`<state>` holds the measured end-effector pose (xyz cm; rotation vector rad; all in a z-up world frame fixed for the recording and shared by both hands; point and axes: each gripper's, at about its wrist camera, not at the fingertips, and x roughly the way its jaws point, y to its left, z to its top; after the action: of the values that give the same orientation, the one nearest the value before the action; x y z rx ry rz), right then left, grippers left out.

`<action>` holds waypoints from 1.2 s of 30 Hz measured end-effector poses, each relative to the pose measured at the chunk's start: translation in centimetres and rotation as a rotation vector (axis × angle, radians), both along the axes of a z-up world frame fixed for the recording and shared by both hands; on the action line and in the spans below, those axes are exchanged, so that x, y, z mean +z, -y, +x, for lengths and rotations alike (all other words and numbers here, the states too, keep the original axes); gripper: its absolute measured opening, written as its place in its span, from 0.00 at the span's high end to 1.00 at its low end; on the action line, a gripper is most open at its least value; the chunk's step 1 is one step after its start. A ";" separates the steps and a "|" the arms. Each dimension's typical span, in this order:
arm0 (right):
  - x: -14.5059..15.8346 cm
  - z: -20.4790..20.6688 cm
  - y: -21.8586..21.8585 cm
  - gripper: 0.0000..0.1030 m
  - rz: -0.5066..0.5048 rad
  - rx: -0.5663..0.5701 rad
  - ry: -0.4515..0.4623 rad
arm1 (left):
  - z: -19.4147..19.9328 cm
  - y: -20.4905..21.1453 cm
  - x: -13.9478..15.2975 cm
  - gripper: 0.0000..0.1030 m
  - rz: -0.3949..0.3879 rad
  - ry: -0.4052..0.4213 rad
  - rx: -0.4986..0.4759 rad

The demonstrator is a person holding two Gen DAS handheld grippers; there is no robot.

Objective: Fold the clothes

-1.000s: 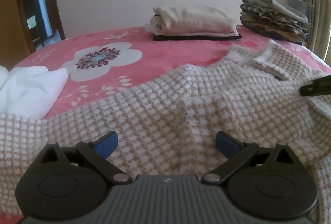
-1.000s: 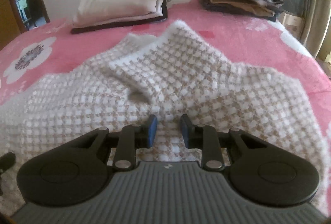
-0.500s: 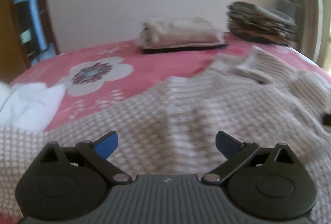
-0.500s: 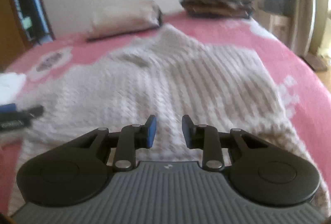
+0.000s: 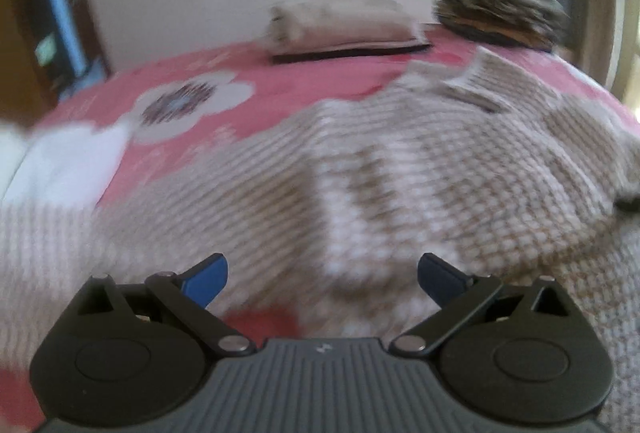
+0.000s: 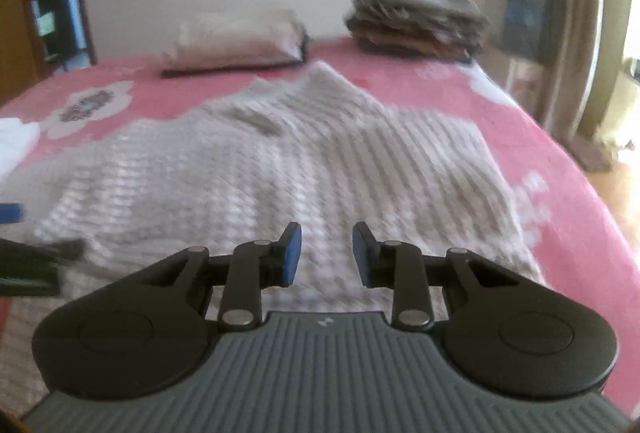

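A beige-and-white checked knit sweater [image 5: 420, 169] lies spread on the pink flowered bed [image 5: 312, 85]; it also shows in the right wrist view [image 6: 304, 169]. My left gripper [image 5: 322, 279] is wide open and empty, just above the sweater's near edge. My right gripper [image 6: 326, 253] is partly open and empty, held above the sweater's near part. The left gripper's fingers [image 6: 36, 261] show at the left edge of the right wrist view. Both views are motion-blurred.
A folded cream pile on a dark garment [image 5: 344, 29] and a taller stack of brown and grey folded clothes [image 5: 496, 13] sit at the bed's far side. A white cloth [image 5: 68, 161] lies at the left. A curtain [image 6: 576, 33] and floor are to the right.
Both grippers have pulled back toward the near edge of the sweater. The right gripper's jaws stand slightly wider. A strip of pink bed now shows under the left gripper.
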<state>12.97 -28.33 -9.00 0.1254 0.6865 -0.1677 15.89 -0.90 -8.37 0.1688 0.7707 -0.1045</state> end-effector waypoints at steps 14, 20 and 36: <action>-2.3 0.5 0.7 0.70 0.024 0.001 -0.056 | -3.4 -19.4 -0.9 0.01 -0.261 -0.023 0.718; -2.3 0.5 0.6 0.70 0.020 -0.003 -0.054 | -4.1 -23.0 -2.2 0.05 -0.375 0.054 0.835; -2.4 0.5 0.2 0.69 -0.008 -0.004 -0.056 | -5.8 -21.0 -0.3 0.86 -0.210 0.228 0.740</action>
<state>13.42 -28.55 -11.40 0.1145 0.7416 -0.1782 10.10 20.13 -8.63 -0.3045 0.5506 0.5266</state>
